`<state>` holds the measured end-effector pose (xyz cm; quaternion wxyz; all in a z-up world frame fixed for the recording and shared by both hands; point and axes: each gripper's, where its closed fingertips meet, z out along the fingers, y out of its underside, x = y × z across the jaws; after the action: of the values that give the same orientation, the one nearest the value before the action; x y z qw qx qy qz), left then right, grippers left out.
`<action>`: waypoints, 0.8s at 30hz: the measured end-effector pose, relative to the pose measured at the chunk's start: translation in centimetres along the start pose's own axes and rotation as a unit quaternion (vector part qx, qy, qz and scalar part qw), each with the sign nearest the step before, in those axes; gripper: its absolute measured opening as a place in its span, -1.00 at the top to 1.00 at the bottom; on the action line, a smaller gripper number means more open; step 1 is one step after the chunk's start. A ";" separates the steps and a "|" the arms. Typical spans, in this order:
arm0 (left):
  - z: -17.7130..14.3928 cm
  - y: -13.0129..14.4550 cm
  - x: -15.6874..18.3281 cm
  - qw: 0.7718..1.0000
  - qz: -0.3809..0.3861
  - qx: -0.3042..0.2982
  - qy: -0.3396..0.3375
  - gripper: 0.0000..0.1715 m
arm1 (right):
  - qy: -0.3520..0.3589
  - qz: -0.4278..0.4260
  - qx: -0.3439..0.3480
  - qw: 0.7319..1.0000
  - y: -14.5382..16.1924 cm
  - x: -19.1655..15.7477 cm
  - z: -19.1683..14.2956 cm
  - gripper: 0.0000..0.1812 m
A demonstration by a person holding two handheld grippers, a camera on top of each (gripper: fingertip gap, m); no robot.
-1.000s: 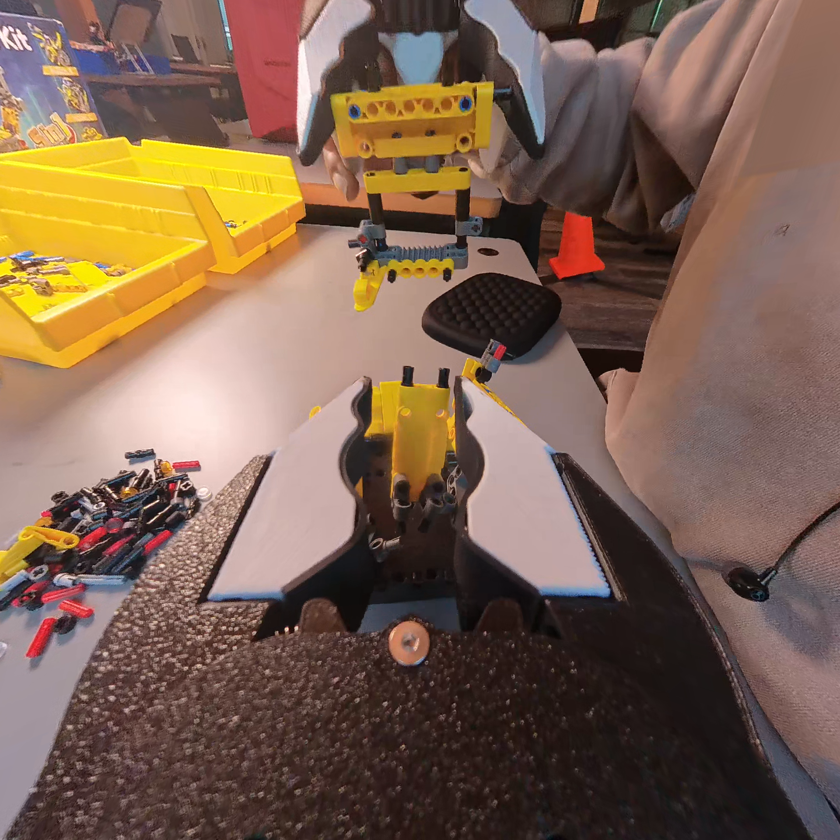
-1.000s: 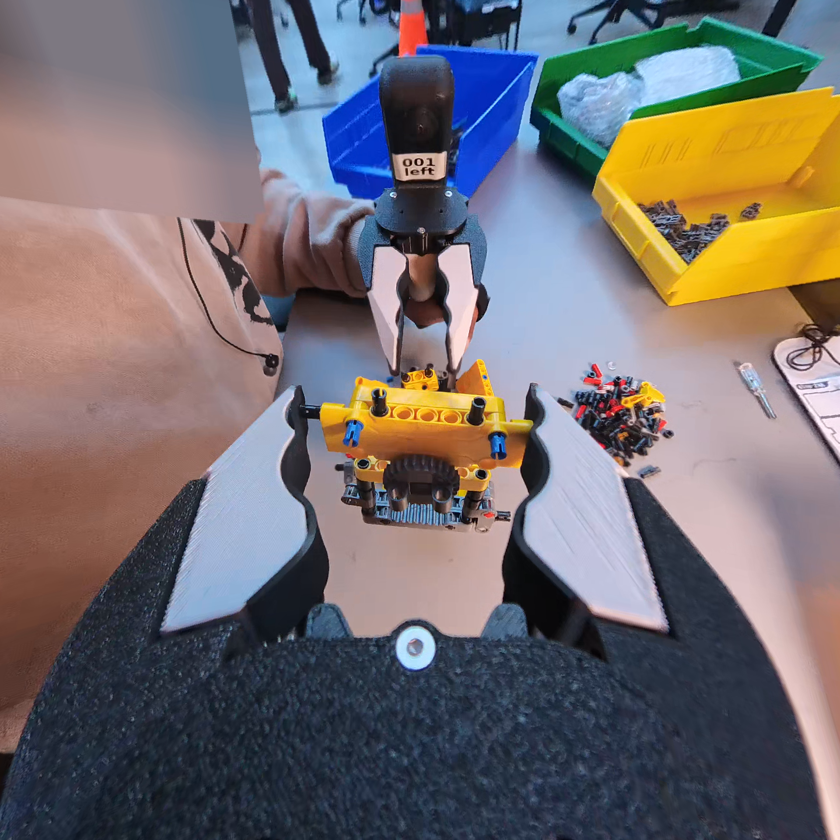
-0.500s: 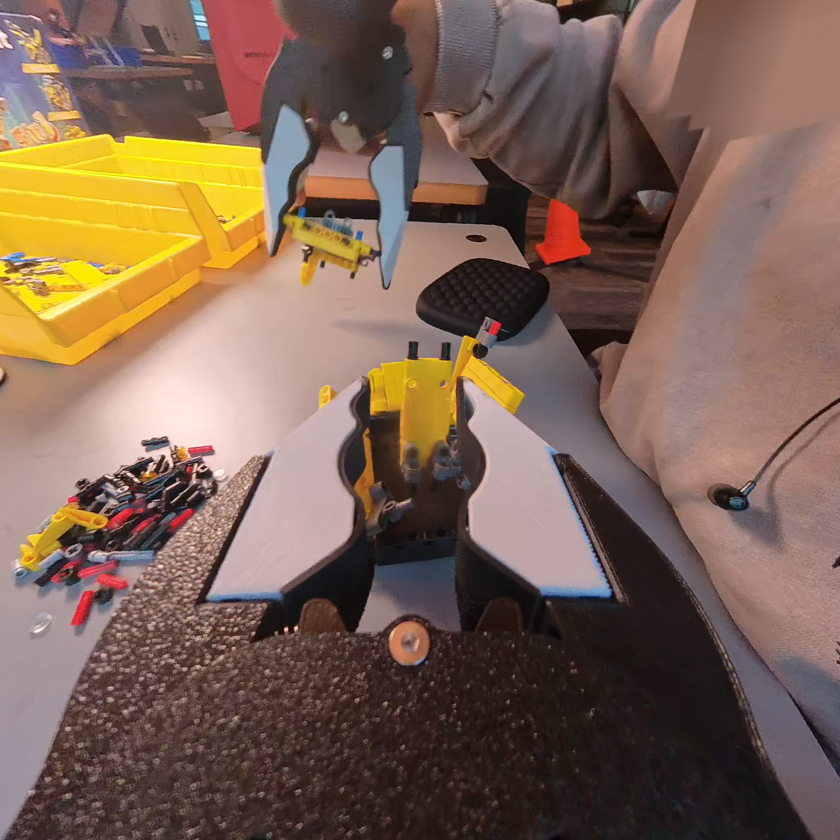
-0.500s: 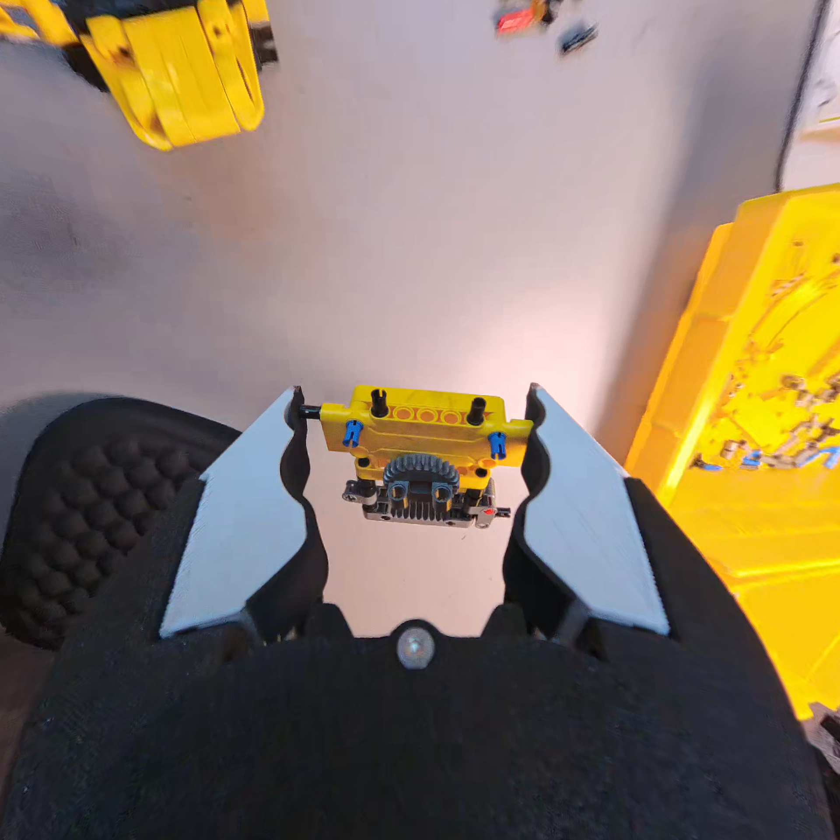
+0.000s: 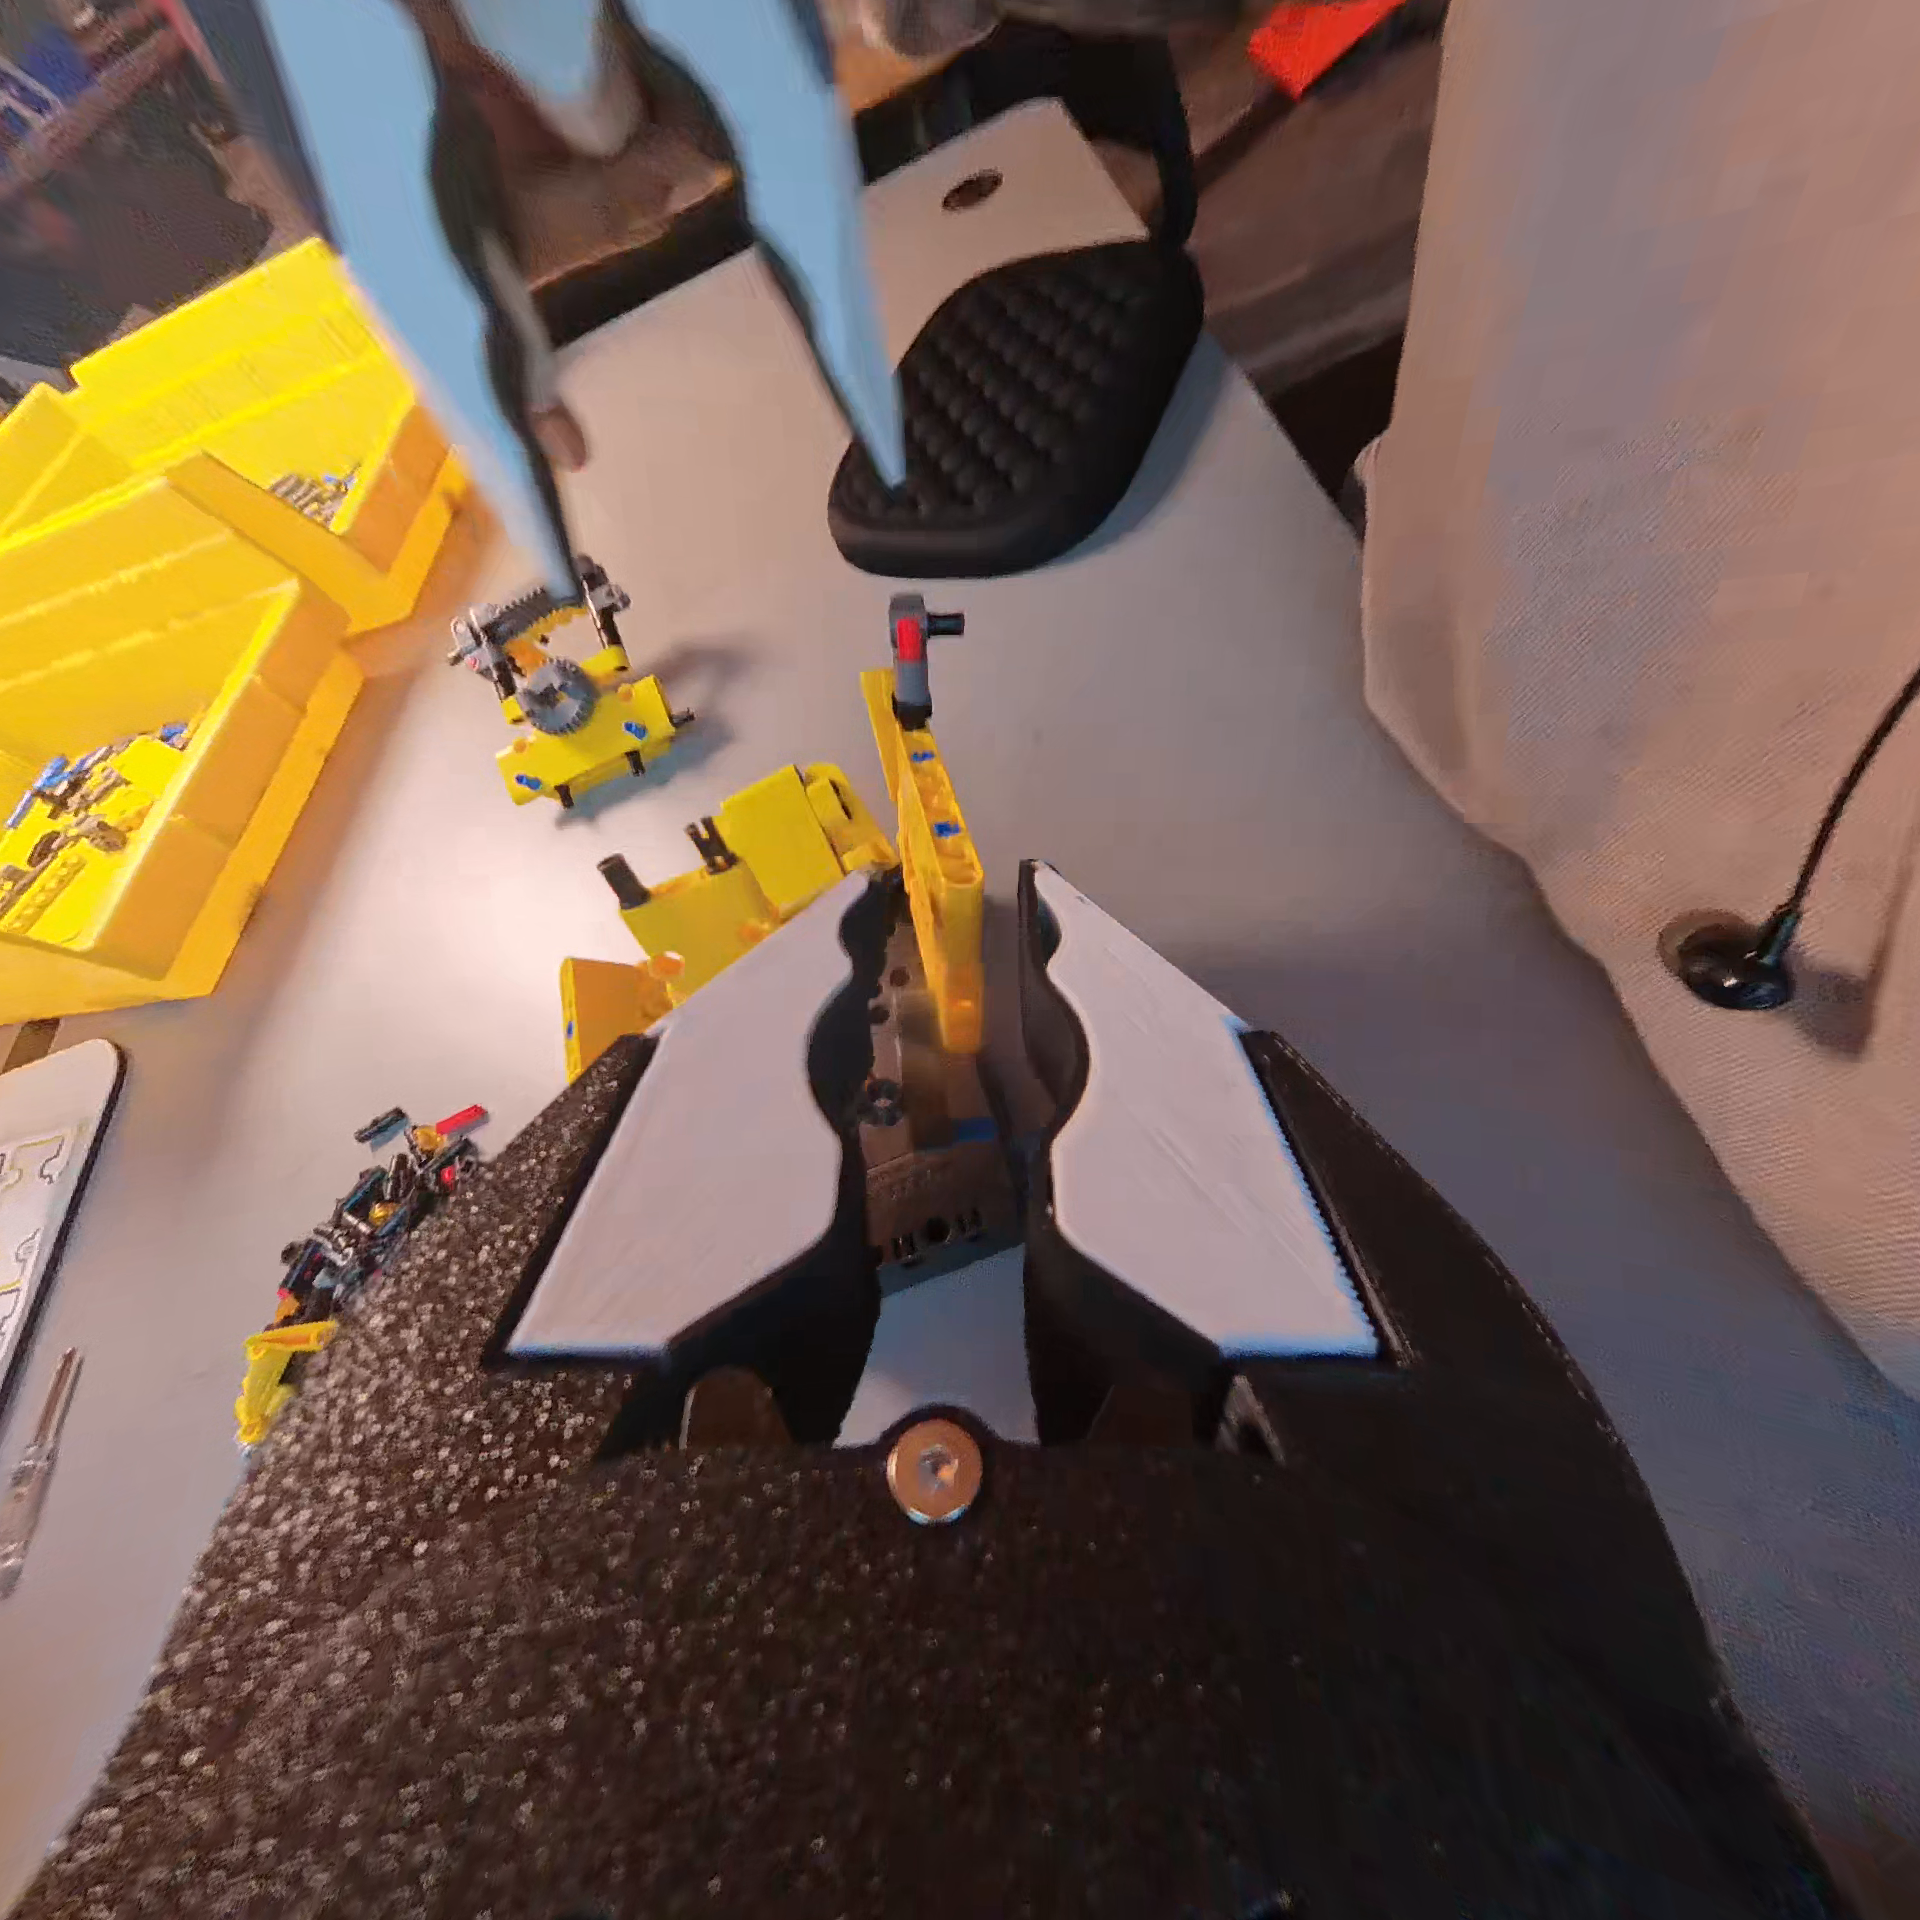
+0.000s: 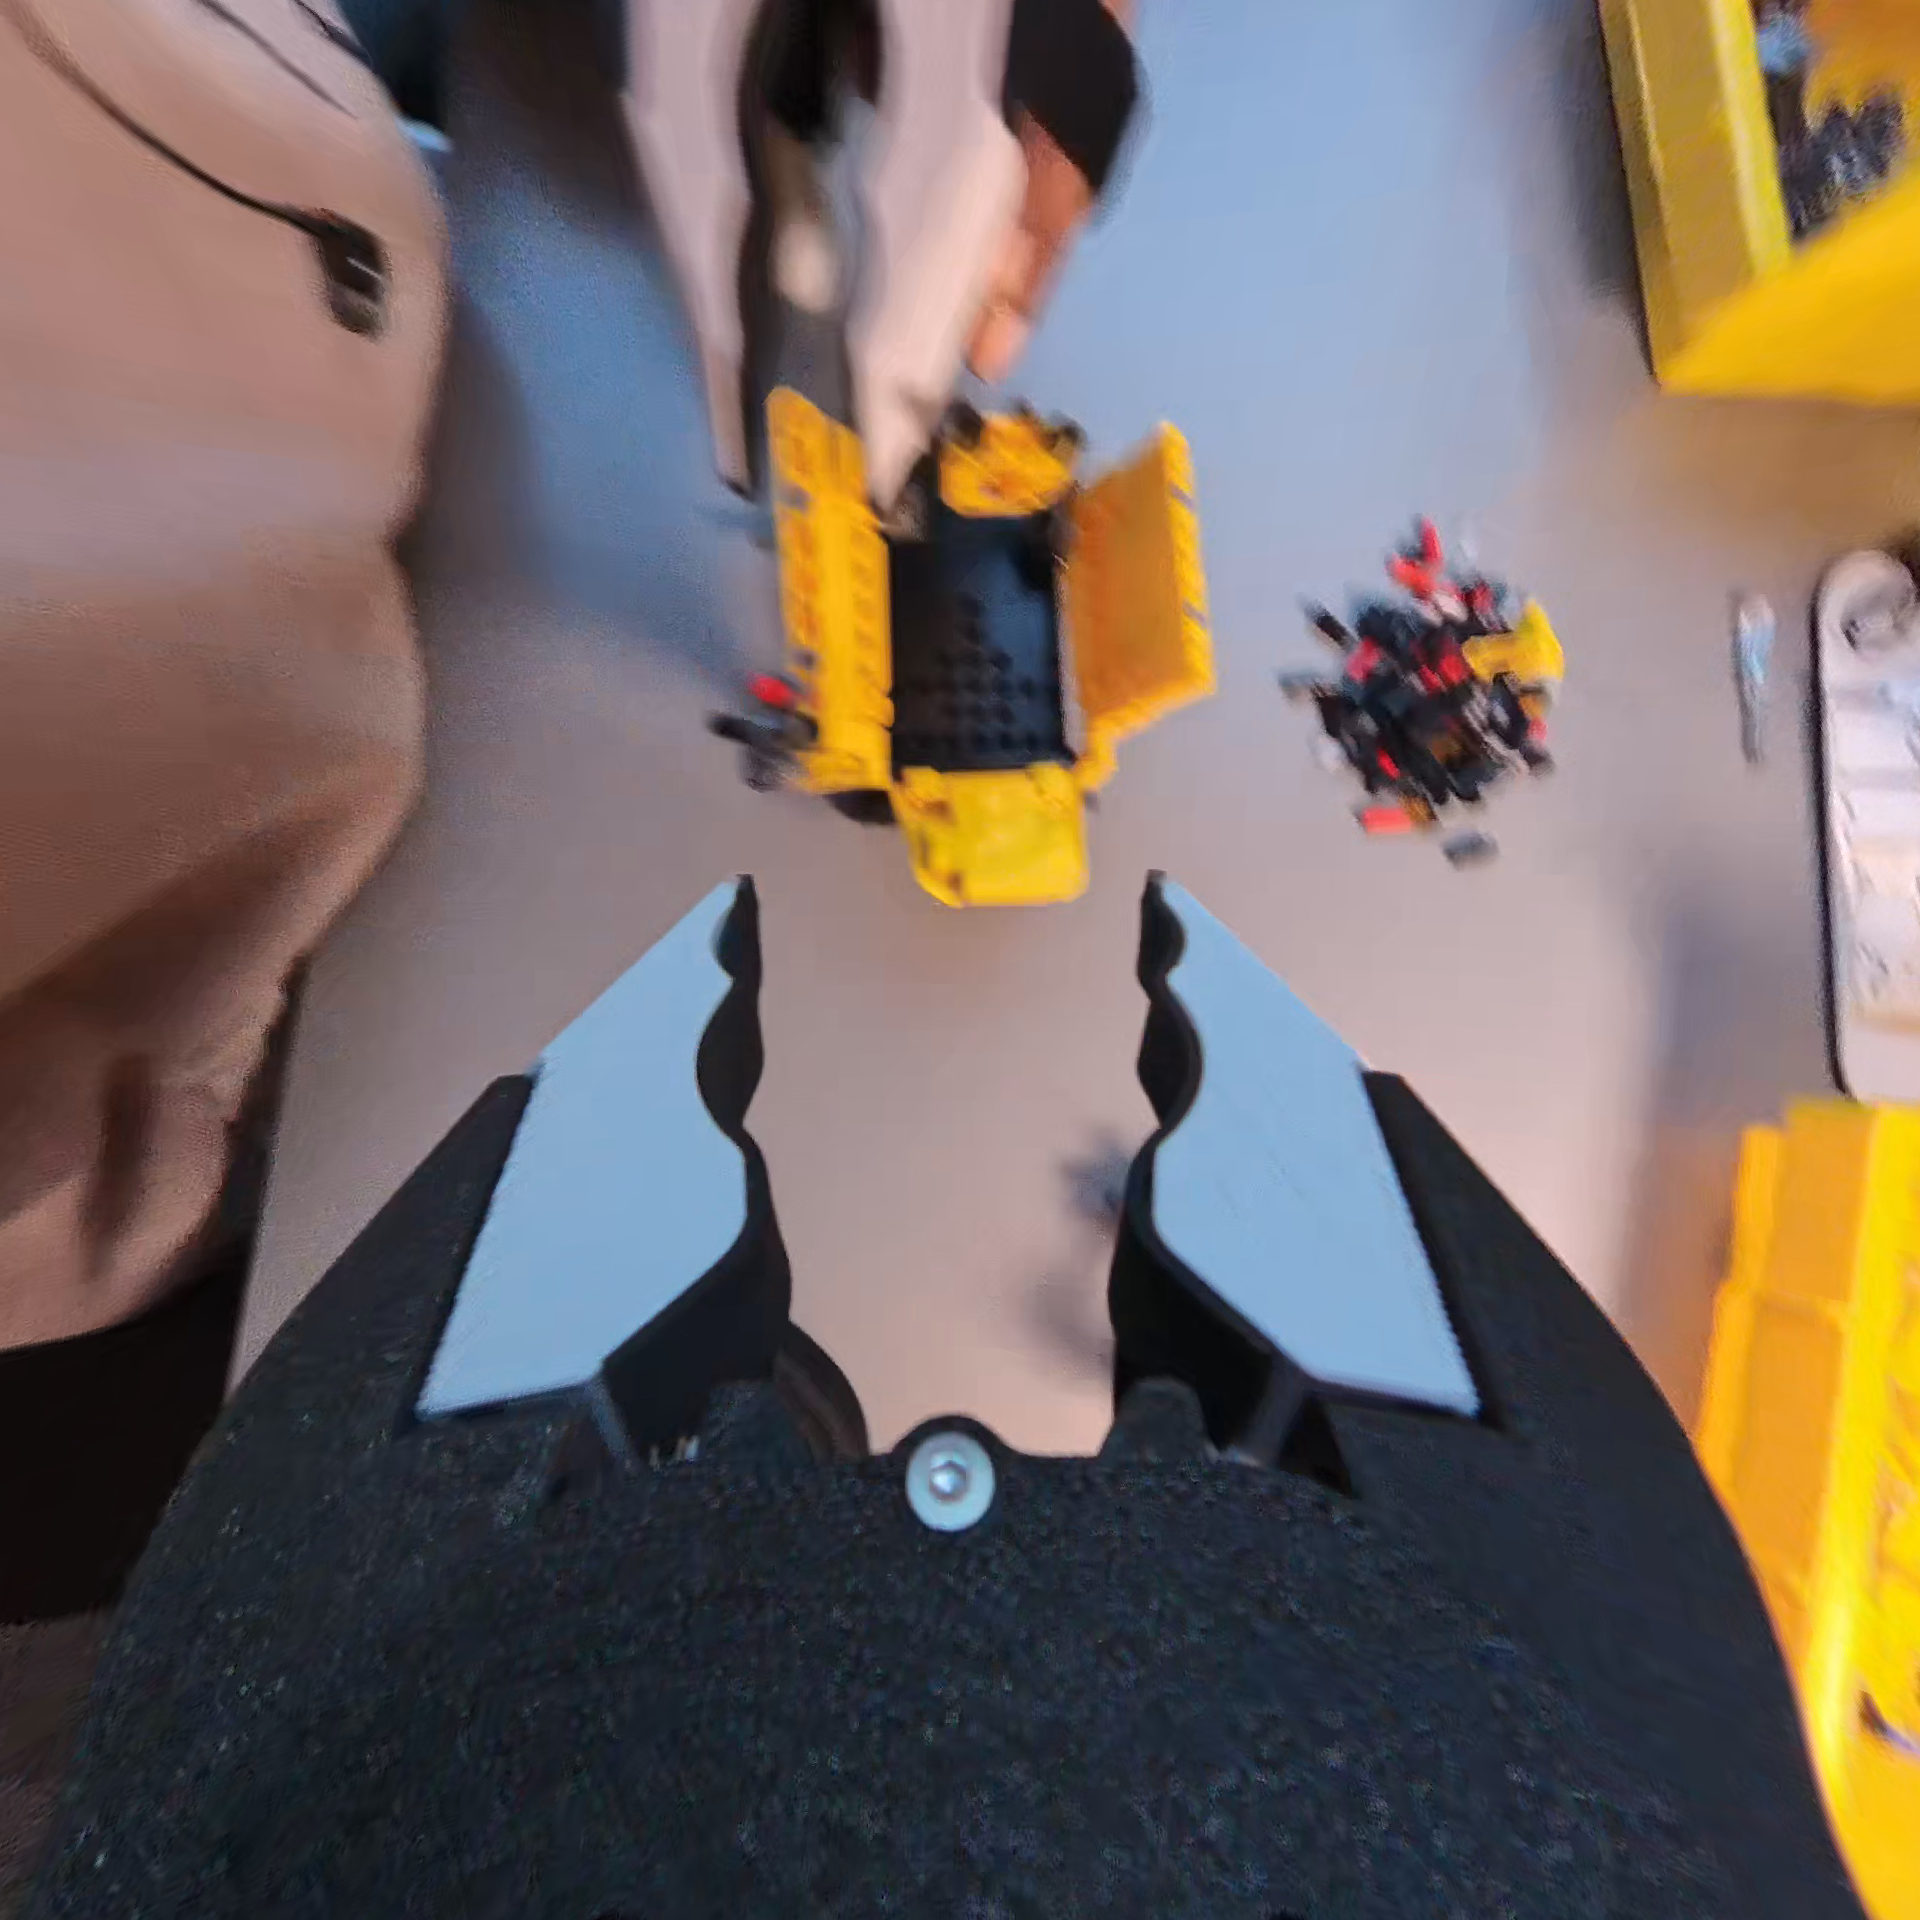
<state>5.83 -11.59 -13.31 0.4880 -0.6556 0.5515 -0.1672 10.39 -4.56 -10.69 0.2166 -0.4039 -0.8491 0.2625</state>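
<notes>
The left gripper pinches the yellow and black block model on the table. It could tip if squeezed crooked. Farther off, the right gripper hangs spread, holding nothing, above the small gear piece.

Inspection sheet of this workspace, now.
Surface: grey table.
Job's things: yellow-and-black brick model held in the left tool; small gear assembly standing on the table.
Clutter: pile of small parts; screwdriver; printed sheet; black dimpled pad.
Grippers: left tool shut on the model; right tool open, empty.
Cables: thin black cord on a person's clothing.
Surroundings: yellow bins.
</notes>
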 end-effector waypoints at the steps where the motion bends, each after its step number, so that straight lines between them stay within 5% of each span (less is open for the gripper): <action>1: 0.3 0.4 -0.1 1.000 0.005 -0.011 -0.008 0.86 | -0.010 -0.016 0.025 1.000 -0.9 -1.8 0.6 0.30; 4: 0.5 0.4 -0.4 1.000 -0.012 -0.010 -0.009 0.92 | 0.017 -0.044 0.044 0.998 -1.3 -4.2 3.4 0.44; 8: 0.2 0.6 -0.9 0.997 -0.078 0.013 0.012 0.92 | 0.083 -0.037 0.071 0.993 -1.7 -3.1 4.9 0.77; 14: -0.6 0.3 -2.4 0.967 -0.232 0.086 0.061 0.91 | 0.018 0.085 0.132 0.987 -2.7 -1.7 4.6 0.83; 24: -1.8 0.1 -5.3 0.879 -0.426 0.185 0.109 0.92 | -0.184 0.393 0.240 0.868 -3.8 1.3 3.7 0.79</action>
<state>2.66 -7.74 -10.84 0.4184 -0.7027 0.2276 -0.5285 5.34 -6.53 -10.98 0.0253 -0.5843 -0.5554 0.5912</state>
